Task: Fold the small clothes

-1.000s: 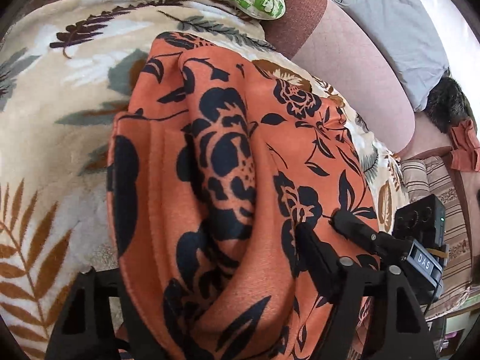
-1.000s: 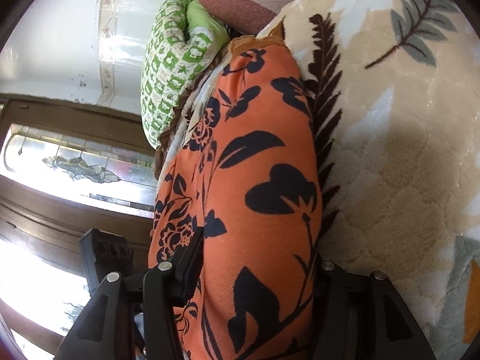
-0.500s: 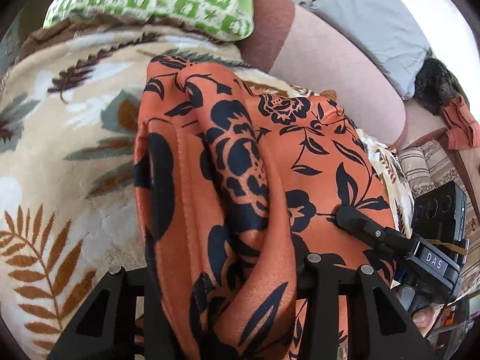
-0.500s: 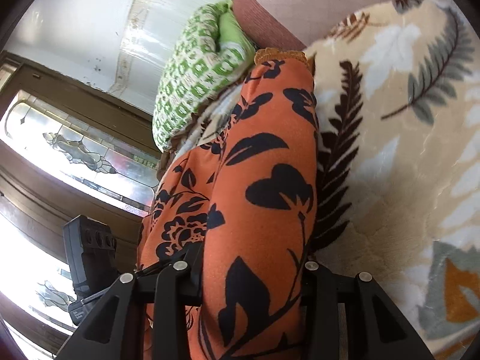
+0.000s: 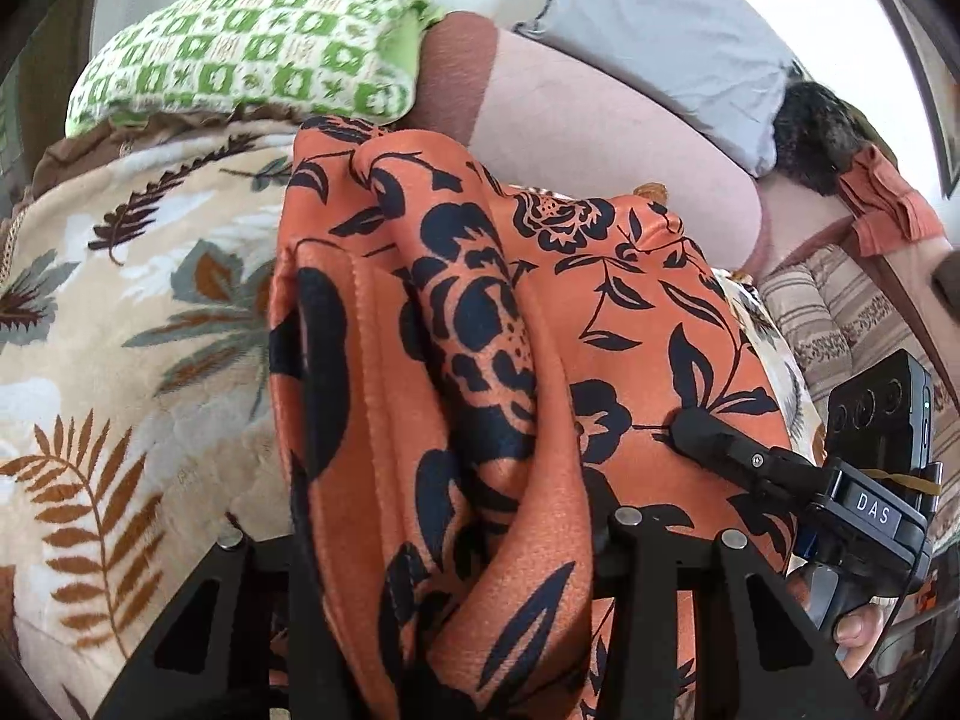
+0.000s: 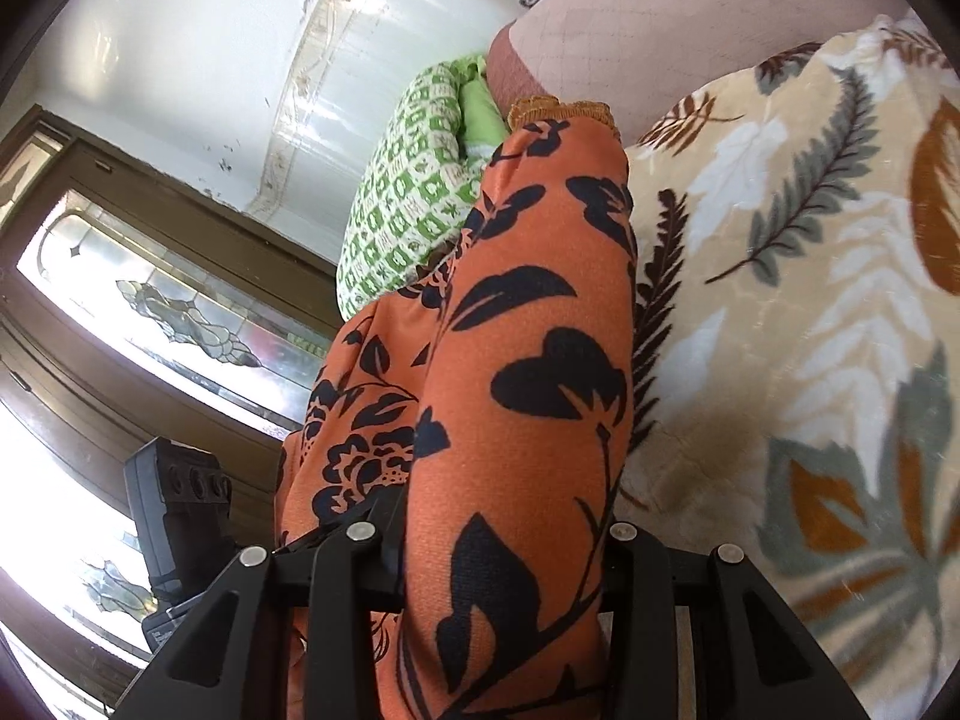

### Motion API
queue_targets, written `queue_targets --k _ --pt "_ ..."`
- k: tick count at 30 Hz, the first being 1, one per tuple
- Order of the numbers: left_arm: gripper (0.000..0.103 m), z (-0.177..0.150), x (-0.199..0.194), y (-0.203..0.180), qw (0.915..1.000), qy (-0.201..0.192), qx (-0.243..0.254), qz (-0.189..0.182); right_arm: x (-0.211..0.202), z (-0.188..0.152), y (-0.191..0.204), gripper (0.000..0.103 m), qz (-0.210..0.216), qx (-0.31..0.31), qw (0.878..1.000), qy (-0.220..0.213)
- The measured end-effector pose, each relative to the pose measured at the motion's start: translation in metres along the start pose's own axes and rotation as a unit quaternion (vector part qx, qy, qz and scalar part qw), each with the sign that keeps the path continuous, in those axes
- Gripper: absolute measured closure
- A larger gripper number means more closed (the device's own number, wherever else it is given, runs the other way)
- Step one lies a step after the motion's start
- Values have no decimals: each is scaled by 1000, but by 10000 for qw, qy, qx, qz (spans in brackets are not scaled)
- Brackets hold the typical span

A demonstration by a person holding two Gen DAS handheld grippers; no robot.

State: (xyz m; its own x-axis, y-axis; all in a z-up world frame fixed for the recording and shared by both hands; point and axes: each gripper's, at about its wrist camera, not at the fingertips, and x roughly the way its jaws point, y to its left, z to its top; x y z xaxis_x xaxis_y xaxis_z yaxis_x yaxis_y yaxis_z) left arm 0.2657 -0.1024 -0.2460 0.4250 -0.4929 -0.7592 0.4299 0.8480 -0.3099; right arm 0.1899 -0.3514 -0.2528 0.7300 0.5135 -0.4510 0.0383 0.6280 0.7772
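An orange garment with black flowers is held up over a leaf-patterned blanket. My left gripper is shut on a bunched fold of it, cloth hanging down between the jaws. My right gripper is shut on another edge of the same garment. The right gripper also shows in the left wrist view, its finger lying on the cloth. The left gripper's body shows at the left of the right wrist view.
A green-and-white pillow lies at the blanket's far end. A pink sofa back carries a grey pillow and a dark furry thing. A striped cushion is on the right. A window with patterned glass is at left.
Both grippers have risen and tilted back with the garment held. The pillow and sofa back show more. The garment's folds are bunched tighter between the left jaws.
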Motion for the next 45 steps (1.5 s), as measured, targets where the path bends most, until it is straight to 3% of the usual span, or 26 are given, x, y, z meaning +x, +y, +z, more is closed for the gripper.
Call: queue_targets --k 16,23,31,40,45 --pt "58 -63 -61 -56 9971 -263 579 417 -61 -48 11 64 167 126 9997 -138" --pt "58 -93 -76 -61 9967 -258 601 488 -79 -74 15 64 165 231 9995 -141" --pt "58 -115 -67 -54 9970 -8 525 574 -82 -98 6 64 4 442 9990 60" --pt "57 -133 -24 -36 9951 619 243 739 -54 -109 -26 64 -500 742 9944 571" --pt "56 -131 -19 -38 9946 602 294 792 -42 -111 -41 64 -693 838 9915 714"
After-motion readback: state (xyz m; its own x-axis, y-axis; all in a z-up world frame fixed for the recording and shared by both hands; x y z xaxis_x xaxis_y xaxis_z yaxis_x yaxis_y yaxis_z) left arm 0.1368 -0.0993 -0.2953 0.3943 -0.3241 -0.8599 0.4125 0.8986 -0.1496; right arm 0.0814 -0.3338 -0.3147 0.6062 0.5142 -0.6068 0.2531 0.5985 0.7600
